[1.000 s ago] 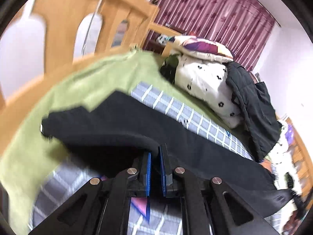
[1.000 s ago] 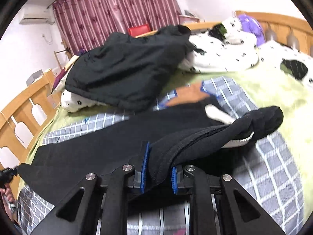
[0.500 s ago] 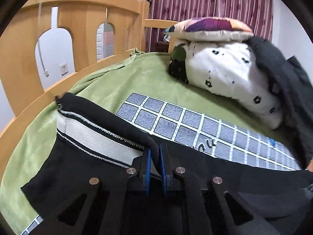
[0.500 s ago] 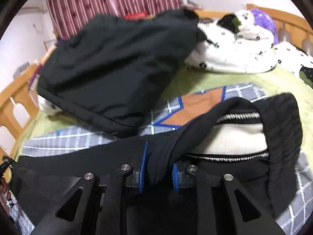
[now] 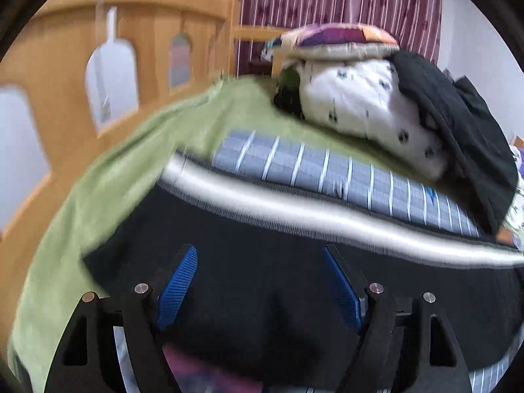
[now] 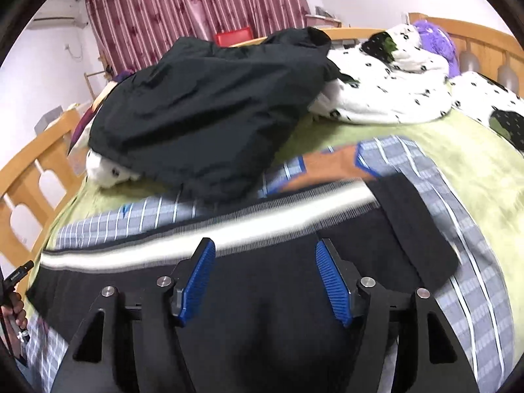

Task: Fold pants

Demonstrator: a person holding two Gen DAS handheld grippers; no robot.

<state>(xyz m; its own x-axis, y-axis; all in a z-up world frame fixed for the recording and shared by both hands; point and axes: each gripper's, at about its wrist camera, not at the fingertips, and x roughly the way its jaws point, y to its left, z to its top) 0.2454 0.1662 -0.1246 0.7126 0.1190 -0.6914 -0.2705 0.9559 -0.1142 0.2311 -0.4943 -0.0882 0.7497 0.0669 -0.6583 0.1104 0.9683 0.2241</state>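
The soft knit pants (image 6: pixel 278 294) are black with a white band edged in fine grey ribbing along the waist. They're lying on a grey-blue checked sheet with white lines (image 5: pixel 327 170) and an orange patch outlined in blue (image 6: pixel 330 167), all over a lime-green plush blanket (image 5: pixel 108 190). Black puffy jacket (image 6: pixel 209 111), white quilt with little black marks (image 6: pixel 386 98), maroon striped curtains (image 6: pixel 183 9), honey-coloured wooden bed rail (image 5: pixel 59 75).

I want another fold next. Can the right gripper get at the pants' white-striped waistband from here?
Probably yes: the right gripper stands open over the pants, and the waistband lies uncovered just beyond its fingertips.
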